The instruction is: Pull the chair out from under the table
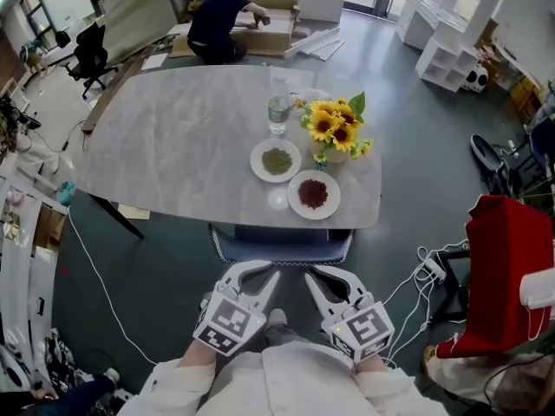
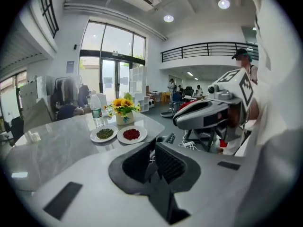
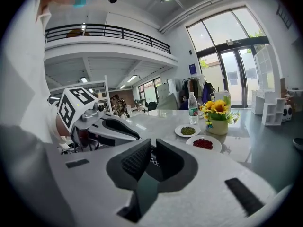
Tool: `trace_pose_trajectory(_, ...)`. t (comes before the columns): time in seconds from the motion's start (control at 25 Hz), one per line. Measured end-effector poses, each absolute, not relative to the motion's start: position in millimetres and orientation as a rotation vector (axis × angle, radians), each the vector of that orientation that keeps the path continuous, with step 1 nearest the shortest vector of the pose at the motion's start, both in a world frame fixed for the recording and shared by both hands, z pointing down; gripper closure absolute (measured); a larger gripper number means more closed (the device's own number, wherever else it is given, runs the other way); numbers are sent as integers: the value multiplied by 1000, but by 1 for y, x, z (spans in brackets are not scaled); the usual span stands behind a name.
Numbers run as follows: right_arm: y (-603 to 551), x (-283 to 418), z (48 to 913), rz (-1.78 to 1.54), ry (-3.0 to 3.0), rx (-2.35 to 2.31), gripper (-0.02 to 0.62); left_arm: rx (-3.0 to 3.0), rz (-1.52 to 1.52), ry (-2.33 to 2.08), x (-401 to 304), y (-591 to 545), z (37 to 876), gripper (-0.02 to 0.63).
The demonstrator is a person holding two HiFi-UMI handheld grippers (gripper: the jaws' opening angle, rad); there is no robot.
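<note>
Chairs: one chair, tucked under the desk, at its near edge.
Plates: two, green plate and red plate.
Bottle: one.
Sunflower vase: one.
Hand-held grippers: my left hand-held gripper and right hand-held gripper, both closed, empty.
Pose: side by side, angled down, near the chair.

Grey marbled table, yellow sunflowers, blue chair

I hold my left tongs and right tongs close side by side, low before my body, both pointing forward and slightly downward. Each pair of jaws is closed with nothing between them.
</note>
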State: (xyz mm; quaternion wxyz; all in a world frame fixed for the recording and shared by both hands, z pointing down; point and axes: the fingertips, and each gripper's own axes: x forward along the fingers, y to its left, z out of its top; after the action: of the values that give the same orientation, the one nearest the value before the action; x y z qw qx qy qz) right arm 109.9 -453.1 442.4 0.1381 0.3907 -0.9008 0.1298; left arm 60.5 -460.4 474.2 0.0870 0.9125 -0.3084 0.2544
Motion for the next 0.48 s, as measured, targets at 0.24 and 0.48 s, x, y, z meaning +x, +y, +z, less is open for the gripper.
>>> trace_pose_trajectory(0.24,-468,113,453,370,-2577,1114,591,2716,889,-895,61,-472,489,578)
trace_pose_trajectory(0.48,-477,113,461,344,-2549,1099,586,2712,900,-887,63,-479,496,565)
